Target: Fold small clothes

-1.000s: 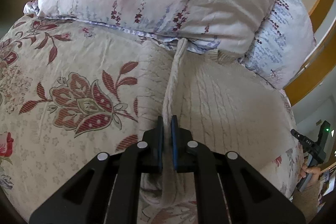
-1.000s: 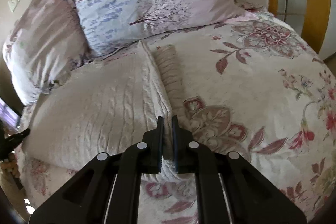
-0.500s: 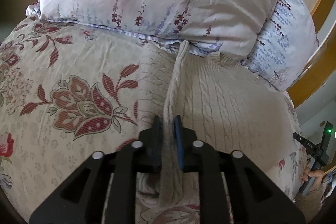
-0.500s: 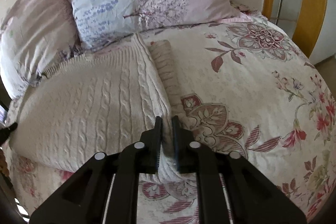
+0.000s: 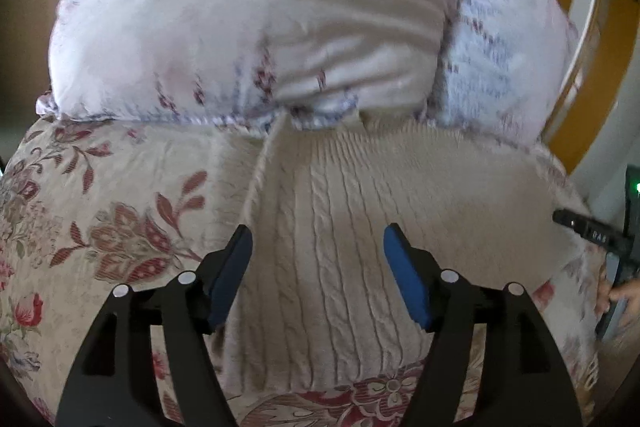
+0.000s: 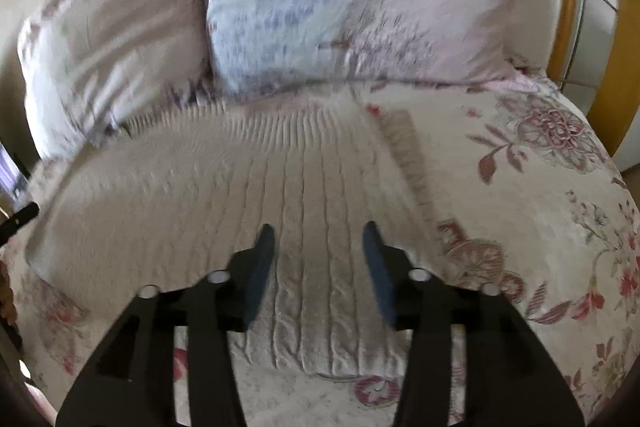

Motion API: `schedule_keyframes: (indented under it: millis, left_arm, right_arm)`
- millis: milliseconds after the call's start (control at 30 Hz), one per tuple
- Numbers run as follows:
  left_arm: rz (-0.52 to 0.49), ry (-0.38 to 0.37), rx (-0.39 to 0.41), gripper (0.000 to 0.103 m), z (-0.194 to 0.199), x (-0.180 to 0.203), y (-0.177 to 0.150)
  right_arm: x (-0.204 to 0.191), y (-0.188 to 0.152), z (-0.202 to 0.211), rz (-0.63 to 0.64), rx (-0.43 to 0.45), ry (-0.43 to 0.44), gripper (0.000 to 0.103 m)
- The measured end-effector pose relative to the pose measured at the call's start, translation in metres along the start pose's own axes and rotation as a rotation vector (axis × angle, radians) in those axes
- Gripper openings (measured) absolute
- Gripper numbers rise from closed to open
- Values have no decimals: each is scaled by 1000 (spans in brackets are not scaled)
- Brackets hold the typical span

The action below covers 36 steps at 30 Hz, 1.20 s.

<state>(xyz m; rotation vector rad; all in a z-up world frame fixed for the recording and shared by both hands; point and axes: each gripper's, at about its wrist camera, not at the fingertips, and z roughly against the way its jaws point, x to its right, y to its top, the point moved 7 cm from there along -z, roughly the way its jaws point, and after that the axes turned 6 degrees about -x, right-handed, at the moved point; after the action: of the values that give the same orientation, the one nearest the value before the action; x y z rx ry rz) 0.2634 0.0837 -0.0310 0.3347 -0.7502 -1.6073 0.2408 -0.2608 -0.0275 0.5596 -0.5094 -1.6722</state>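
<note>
Cream cable-knit sweater (image 6: 224, 195) flat on floral bedspread (image 6: 540, 187), right hand-held gripper (image 6: 318, 241) above, jaws just parted, nothing gripped.

Small pale letters stand on a black device (image 5: 588, 229) at the right edge of the left wrist view, seemingly "DAB", though too blurred for certainty. Nothing else is legible.

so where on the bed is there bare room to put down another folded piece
Bare floral bedspread right of the cream knit sweater, below the pillows. In the left view, another bare patch left of the sweater. The sweater's spot, against the pillows, is crowded.
</note>
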Motion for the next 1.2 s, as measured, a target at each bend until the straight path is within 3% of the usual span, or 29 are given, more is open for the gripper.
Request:
schedule_keyframes:
  millis: [67, 267, 433, 567, 867, 1200]
  left_arm:
    - [9, 17, -53, 68, -15, -4, -8]
    - [-22, 39, -41, 72, -17, -2, -13]
    - [120, -68, -11, 72, 0, -20, -4]
    - [236, -75, 17, 76, 9, -46, 6]
    - [436, -185, -64, 77, -12, -77, 7]
    - [513, -284, -94, 77, -27, -74, 10]
  right_arm:
    - [0, -6, -11, 12, -19, -14, 56]
    - [0, -10, -11, 13, -16, -14, 57]
    - [-3, -8, -7, 8, -46, -56, 58]
    - [-16, -3, -1, 8, -26, -17, 60]
    - [-77, 8, -11, 119, -9, 52, 62]
    - [-113, 18, -38, 186, -14, 41, 66]
